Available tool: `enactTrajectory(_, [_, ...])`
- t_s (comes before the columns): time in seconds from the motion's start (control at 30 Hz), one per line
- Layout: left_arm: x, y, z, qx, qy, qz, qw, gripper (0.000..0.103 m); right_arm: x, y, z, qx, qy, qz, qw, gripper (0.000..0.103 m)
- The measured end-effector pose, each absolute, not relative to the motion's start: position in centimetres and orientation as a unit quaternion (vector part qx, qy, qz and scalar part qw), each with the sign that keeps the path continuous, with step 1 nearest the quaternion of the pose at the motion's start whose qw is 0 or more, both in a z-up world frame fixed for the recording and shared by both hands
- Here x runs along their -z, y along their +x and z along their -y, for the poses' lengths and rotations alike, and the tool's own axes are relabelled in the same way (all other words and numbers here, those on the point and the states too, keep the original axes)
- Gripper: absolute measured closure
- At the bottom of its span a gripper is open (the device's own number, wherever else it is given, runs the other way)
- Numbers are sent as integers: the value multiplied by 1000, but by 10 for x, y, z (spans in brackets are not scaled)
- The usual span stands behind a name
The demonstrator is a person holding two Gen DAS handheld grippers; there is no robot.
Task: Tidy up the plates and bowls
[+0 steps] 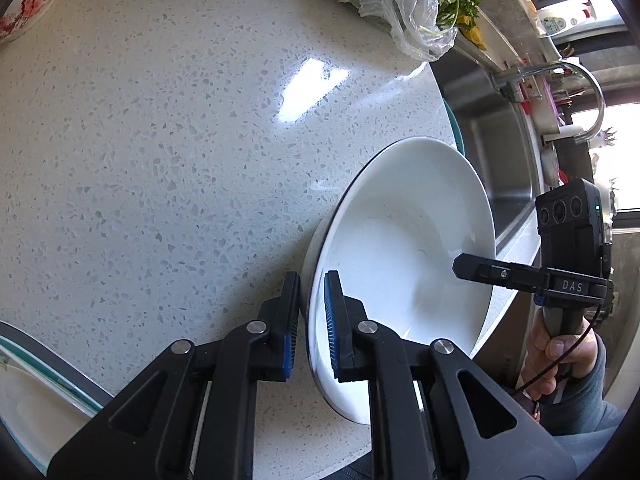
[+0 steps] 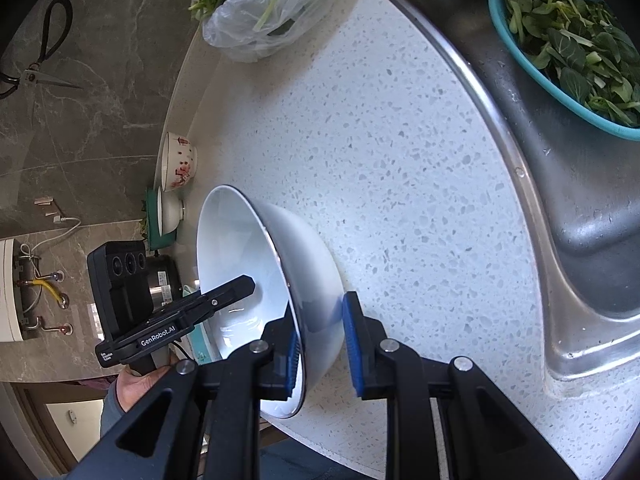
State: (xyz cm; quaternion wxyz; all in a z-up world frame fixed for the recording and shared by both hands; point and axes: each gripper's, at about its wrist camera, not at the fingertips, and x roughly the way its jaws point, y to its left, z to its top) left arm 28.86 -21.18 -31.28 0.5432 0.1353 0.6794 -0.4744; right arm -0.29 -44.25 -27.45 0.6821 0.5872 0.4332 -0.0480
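A: Two grippers on one white bowl (image 1: 404,248), opposite rims.
B: Left gripper (image 1: 312,320)?
A: Narrow, pinching the rim. Right gripper (image 2: 320,344) likewise clamps the wall.
B: Location?
A: Bowl's on the speckled counter (image 1: 160,160), beside the sink (image 2: 580,240). Red-patterned bowl (image 2: 178,160) well apart from it, by the wall.

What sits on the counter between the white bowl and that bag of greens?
Nothing: in the right wrist view, only bare speckled counter separates the white bowl from the bag of greens.
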Motion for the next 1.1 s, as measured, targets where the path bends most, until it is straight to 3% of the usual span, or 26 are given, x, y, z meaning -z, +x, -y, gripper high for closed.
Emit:
enactTrajectory(0.2, [312, 290, 216, 470, 128, -680, 549, 88, 274, -4, 443, 39, 589, -429, 684, 75])
enactTrajectory(0.27, [304, 291, 213, 469, 126, -672, 559, 84, 269, -5, 443, 32, 584, -427, 689, 61])
enactTrajectory(0.3, [298, 292, 210, 469, 125, -668, 564, 74, 267, -7, 443, 32, 581, -427, 693, 57])
enactTrajectory(0.33, [291, 294, 208, 468, 124, -662, 572, 52, 263, -9, 444, 34, 576, -426, 697, 53])
enactTrajectory(0.4, [278, 297, 207, 463, 128, -650, 589, 25, 257, -15, 447, 38, 575, -420, 701, 52])
enactTrajectory(0.47, [263, 299, 203, 462, 137, -637, 601, 25, 248, -23, 453, 52, 570, -417, 706, 39])
enactTrajectory(0.53, [245, 303, 194, 466, 129, -626, 612, 23, 235, -29, 459, 70, 558, -411, 718, 36])
enactTrajectory(0.63, [205, 314, 166, 488, 87, -591, 636, 5, 202, -31, 468, 90, 531, -381, 751, 30])
enactTrajectory(0.7, [176, 329, 137, 509, 51, -537, 671, 0, 170, -23, 468, 99, 508, -337, 787, 19])
enactTrajectory(0.83, [139, 380, 62, 482, -2, -399, 780, 0, 136, 15, 451, 56, 516, -259, 814, 1])
enactTrajectory(1.1, [166, 523, -36, 354, -72, -399, 843, 0, 95, 217, 360, -50, 455, -311, 833, 1])
